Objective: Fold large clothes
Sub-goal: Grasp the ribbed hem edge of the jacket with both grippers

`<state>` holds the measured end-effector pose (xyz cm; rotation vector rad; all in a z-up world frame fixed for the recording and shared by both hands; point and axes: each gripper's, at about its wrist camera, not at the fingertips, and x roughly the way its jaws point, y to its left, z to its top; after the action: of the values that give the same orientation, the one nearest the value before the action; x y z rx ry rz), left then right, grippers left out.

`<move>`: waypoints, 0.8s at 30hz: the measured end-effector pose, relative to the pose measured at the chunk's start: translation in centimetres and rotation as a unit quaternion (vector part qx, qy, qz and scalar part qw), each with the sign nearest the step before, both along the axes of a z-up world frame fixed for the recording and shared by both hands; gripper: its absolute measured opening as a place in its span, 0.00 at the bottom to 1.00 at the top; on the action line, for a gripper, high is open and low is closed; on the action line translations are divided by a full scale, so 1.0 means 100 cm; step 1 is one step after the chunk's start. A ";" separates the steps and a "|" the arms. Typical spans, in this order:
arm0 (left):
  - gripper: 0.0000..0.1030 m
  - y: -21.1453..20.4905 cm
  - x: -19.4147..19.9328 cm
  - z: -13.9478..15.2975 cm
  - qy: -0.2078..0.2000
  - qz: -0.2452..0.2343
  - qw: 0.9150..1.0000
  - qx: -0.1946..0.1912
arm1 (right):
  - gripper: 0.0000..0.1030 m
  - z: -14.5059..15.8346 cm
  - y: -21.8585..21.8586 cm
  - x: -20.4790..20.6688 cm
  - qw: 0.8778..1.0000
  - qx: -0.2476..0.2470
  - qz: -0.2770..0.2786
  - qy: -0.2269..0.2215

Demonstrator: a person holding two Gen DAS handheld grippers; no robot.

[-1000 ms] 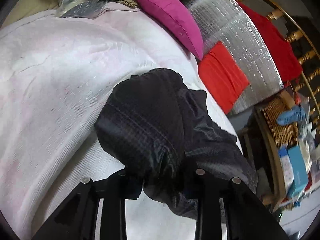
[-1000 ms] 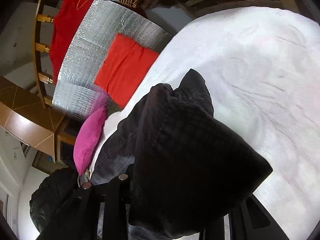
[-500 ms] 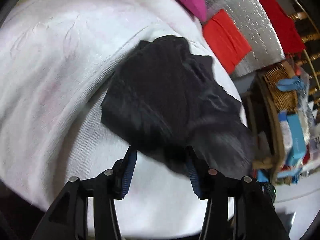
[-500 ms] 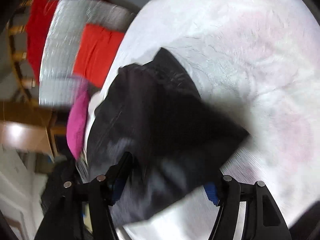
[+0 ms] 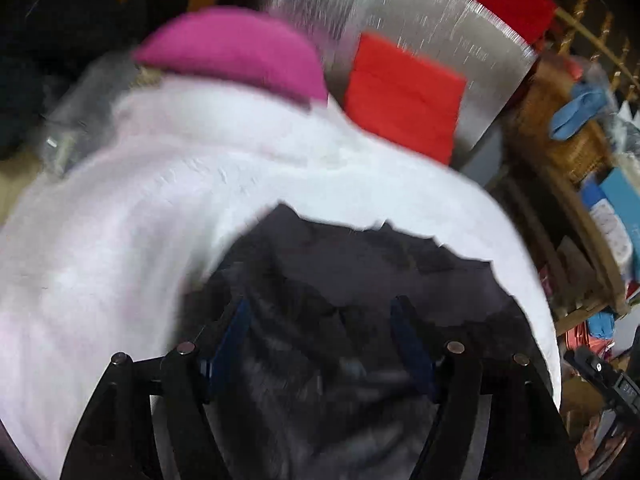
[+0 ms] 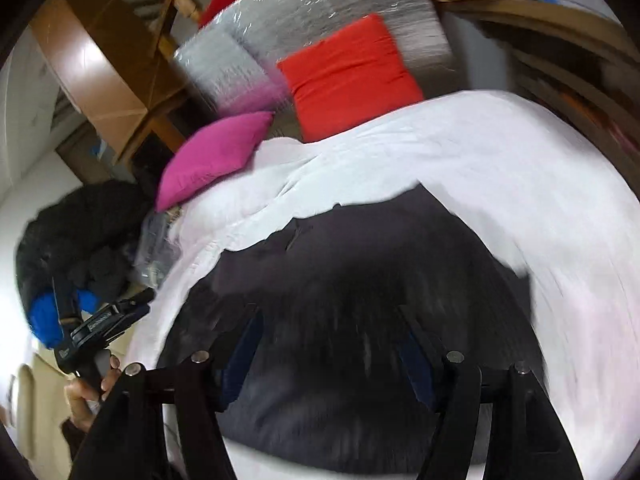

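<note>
Covering most of both wrist views, a white bedspread is spread wide, its far edge curving from nine o'clock round to three o'clock. On it, at the six o'clock side of each view, the dark garment is laid in a rumpled heap; in the right wrist view the same dark garment is seen lying flat with a ragged upper edge.

Beyond the bedspread, at twelve o'clock, a silver foil panel is propped, with a red cushion leaning against it and a magenta cushion at about ten o'clock, touching the bedspread's edge. A wicker basket is seen at two o'clock in the left wrist view.

The left gripper is held over the near part of the garment with its jaws opening; cloth is seen between the blue pads, yet it is not pressed by them. The right gripper is likewise set wide apart above the cloth, gripping nothing. Motion blur obscures the finer detail.

At eight o'clock in the right wrist view, a hand is seen on the other gripper's handle.
</note>
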<state>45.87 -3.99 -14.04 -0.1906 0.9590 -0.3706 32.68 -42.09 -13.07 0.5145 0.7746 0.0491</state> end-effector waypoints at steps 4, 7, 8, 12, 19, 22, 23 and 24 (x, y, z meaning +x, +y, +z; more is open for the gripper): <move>0.70 -0.022 0.036 -0.039 0.037 -0.010 0.999 0.018 | 0.67 -0.026 0.012 0.076 0.999 -0.027 0.017 0.042; 0.70 -0.040 0.048 -0.047 0.038 -0.032 0.998 0.035 | 0.67 -0.048 0.016 0.121 0.994 -0.042 0.039 0.087; 0.70 -0.047 0.053 -0.048 0.035 -0.049 0.997 0.046 | 0.67 -0.053 0.019 0.131 0.993 -0.049 0.047 0.100; 0.69 -0.064 0.059 -0.061 0.029 -0.084 0.992 0.087 | 0.68 -0.081 0.037 0.165 0.976 -0.105 0.084 0.169; 0.10 -0.087 0.058 -0.068 0.001 -0.115 0.983 0.142 | 0.26 -0.081 0.051 0.150 0.973 -0.160 0.079 0.144; 0.08 -0.087 0.055 -0.053 -0.033 -0.114 0.983 0.138 | 0.14 -0.064 0.050 0.145 0.978 -0.165 0.062 0.114; 0.08 -0.086 0.055 -0.048 -0.041 -0.111 0.984 0.135 | 0.13 -0.057 0.047 0.144 0.981 -0.159 0.053 0.100; 0.08 -0.086 0.055 -0.042 -0.051 -0.105 0.984 0.131 | 0.13 -0.051 0.045 0.142 0.983 -0.154 0.047 0.091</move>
<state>51.39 -12.55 -18.22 0.1704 0.9192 -0.4394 46.90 -37.60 -18.21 0.1887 0.9648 -0.0313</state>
